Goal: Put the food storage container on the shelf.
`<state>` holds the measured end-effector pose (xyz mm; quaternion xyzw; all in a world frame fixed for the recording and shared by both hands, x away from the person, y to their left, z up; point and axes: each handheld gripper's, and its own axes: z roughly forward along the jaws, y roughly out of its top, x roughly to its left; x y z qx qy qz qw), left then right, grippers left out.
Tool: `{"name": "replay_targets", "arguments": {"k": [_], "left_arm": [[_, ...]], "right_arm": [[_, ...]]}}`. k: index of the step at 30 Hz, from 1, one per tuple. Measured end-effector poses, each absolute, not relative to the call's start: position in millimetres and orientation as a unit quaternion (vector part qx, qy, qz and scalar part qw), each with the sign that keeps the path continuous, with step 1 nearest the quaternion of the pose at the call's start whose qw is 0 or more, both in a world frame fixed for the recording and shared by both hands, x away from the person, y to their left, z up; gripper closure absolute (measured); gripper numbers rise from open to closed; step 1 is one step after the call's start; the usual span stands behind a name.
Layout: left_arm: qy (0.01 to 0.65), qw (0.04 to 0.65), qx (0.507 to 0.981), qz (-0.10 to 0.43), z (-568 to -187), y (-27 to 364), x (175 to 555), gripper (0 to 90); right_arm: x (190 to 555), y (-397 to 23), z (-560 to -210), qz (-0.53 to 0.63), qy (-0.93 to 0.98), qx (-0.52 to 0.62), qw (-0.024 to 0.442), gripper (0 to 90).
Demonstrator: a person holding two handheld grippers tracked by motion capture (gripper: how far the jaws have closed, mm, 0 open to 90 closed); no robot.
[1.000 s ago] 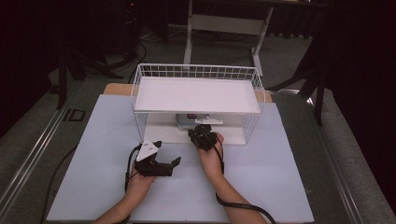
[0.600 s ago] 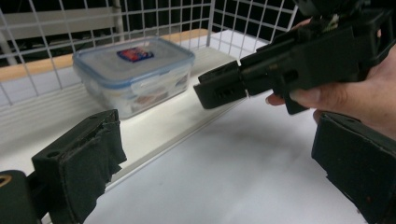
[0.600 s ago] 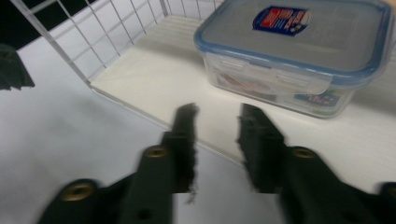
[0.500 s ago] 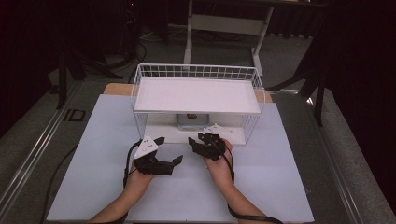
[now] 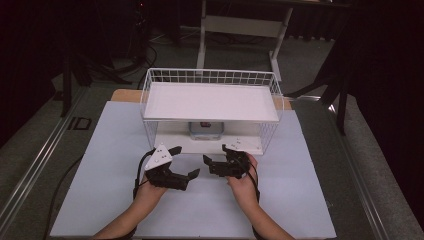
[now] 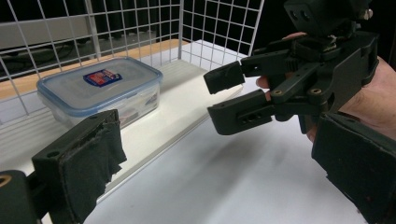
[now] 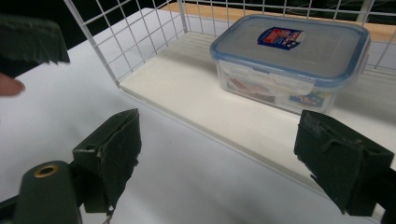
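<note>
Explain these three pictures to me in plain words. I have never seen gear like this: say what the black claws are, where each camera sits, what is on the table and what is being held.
A person sits at a table with a hand-held two-jaw claw in each hand: the left gripper and the right gripper. The wide picture comes from a camera overhead. The other two come from cameras riding on each claw, looking along its own black jaws. On the table stands a white wire rack with two shelves. On its lower shelf sits a clear plastic food box with a blue-rimmed lid. Nothing is held: both claws stand open and empty in front of the rack, and the right one's jaws have just been opening.
</note>
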<state>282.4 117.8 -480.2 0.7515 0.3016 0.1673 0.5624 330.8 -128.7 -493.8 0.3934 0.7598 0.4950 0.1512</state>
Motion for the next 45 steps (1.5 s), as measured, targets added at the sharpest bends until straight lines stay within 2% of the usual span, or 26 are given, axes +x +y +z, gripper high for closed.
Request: {"name": "replay_targets", "arguments": {"k": [19, 45], "left_arm": [[0.280, 0.554, 0.768, 0.158, -476, 145, 263, 3.0], [0.340, 0.516, 0.768, 0.171, -502, 199, 243, 3.0]], "right_arm": [[301, -167, -483, 0.511, 0.757, 0.380, 0.145, 15.9], [269, -234, -484, 0.498, 0.752, 0.398, 0.170, 15.8]]}}
